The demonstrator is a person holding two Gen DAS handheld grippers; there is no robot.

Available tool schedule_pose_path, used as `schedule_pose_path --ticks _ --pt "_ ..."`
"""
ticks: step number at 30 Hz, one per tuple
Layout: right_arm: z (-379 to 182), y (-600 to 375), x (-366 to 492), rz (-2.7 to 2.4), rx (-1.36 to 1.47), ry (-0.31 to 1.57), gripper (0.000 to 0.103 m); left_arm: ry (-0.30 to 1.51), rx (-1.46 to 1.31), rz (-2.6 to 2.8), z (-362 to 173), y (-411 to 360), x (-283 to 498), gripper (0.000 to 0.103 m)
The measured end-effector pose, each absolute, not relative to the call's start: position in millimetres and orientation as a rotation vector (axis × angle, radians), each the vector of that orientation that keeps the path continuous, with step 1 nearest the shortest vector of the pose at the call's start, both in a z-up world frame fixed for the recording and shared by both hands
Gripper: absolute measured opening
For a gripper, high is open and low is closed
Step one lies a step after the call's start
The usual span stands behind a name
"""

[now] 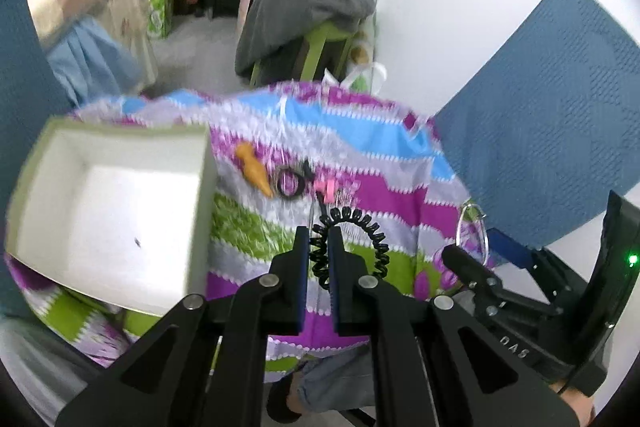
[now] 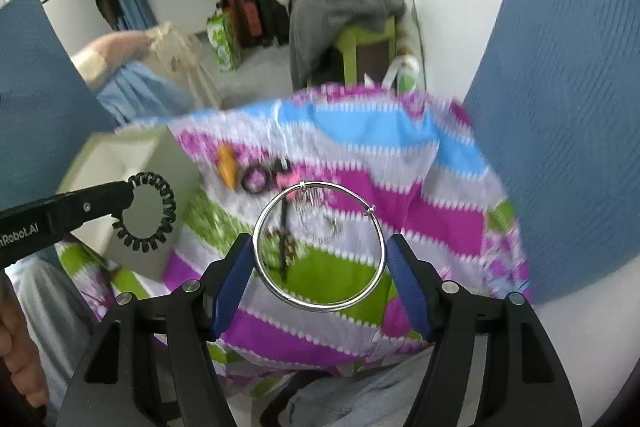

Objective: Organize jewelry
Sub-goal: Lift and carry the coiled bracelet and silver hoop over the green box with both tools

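1. Ahead of our fingers the striped cloth (image 2: 360,187) runs to its far edge, open floor beyond; a blue chair back (image 2: 560,107) stands to the right.
2. Our left gripper (image 1: 319,243) pinches the black coil hair tie (image 1: 360,235); its loop curls right of the fingertips.
3. Our right gripper (image 2: 320,251) clamps the silver bangle (image 2: 320,247) across its width.
4. Past the fingertips lie an orange clip (image 1: 254,169), a black ring (image 1: 290,183) and a pink clip (image 1: 325,187).
5. The white box (image 1: 200,195) sits left of our left fingers, holding only a tiny dark speck.

Striped cloth (image 1: 360,187) — on it: white box (image 1: 112,211), orange clip (image 1: 254,169), black hair tie (image 1: 290,183), pink clip (image 1: 324,189).
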State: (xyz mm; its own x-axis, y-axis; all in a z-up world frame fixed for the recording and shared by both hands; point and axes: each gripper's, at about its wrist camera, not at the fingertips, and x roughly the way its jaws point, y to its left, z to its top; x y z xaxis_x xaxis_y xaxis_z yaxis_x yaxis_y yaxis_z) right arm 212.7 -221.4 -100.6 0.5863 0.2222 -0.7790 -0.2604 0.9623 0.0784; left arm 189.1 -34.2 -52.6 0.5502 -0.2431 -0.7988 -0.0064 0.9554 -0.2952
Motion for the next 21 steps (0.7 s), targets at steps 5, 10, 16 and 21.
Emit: schedule_pose_path --ticks 5,10,16,21 --pt "-36.4 -204.1 213.5 0.292 -0.037 0.815 0.066 0.908 -0.263 -0.129 -1.7 -10.3 187.0 0.009" --pt "-3.9 -180.0 210.8 0.311 -0.047 0.765 0.066 0.86 -0.254 -0.119 27.3 20.5 185.0 0.009" --pt "14.8 -133.6 210.2 0.355 -0.037 0.723 0.066 0.851 -0.272 -0.079 32.3 71.8 177.6 0.009" --pt "7.9 -93.9 210.9 0.38 -0.028 0.724 0.066 0.897 -0.276 -0.038 10.6 114.4 177.7 0.009"
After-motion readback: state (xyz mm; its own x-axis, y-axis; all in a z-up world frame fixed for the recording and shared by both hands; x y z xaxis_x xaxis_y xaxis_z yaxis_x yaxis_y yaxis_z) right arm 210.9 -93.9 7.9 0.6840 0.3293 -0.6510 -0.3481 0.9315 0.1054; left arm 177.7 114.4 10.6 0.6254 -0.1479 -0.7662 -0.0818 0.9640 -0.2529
